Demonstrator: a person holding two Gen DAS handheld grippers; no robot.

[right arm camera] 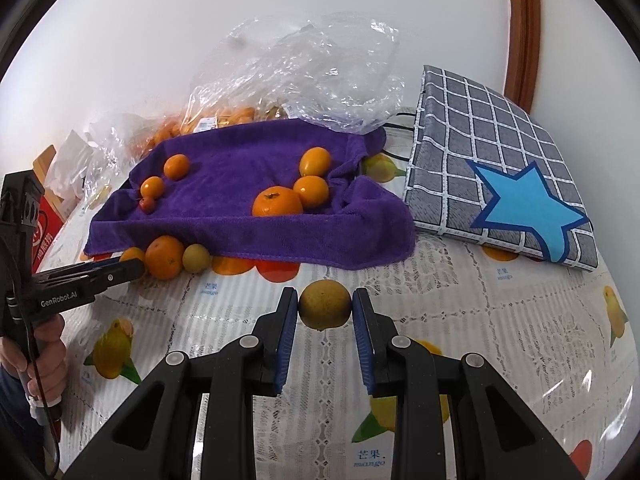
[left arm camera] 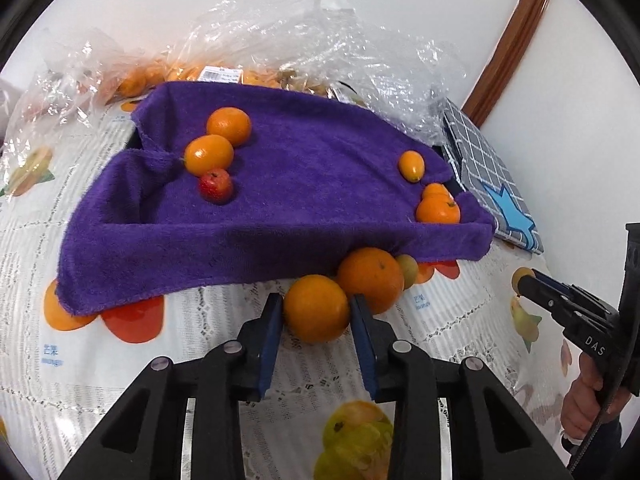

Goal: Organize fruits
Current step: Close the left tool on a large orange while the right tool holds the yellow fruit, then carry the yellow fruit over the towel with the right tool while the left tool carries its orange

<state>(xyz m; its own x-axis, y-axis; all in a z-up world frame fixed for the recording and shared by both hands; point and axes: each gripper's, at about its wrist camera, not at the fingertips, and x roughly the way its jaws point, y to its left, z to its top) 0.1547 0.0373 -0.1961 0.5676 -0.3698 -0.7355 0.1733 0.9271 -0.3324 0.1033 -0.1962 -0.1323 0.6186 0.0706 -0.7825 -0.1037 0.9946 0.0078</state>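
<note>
A purple towel (left arm camera: 280, 208) (right arm camera: 240, 224) lies over a tray-like shape on the table and carries several oranges and a small red apple (left arm camera: 216, 186). My left gripper (left arm camera: 316, 300) is at the towel's near edge, and its blue pads touch both sides of an orange (left arm camera: 316, 312) resting on the tablecloth. Touching that one from behind is a second orange (left arm camera: 372, 280), with a small greenish fruit (left arm camera: 409, 270) beside it. My right gripper (right arm camera: 325, 294) is shut on a yellow-green round fruit (right arm camera: 325, 306), held a little above the cloth in front of the towel.
Crumpled clear plastic bags (left arm camera: 320, 40) (right arm camera: 312, 72) with more small oranges lie behind the towel. A grey checked bag with a blue star (right arm camera: 500, 168) lies to the right. A red box (right arm camera: 48, 220) stands at the left edge. A fruit-print tablecloth (right arm camera: 440, 288) covers the table.
</note>
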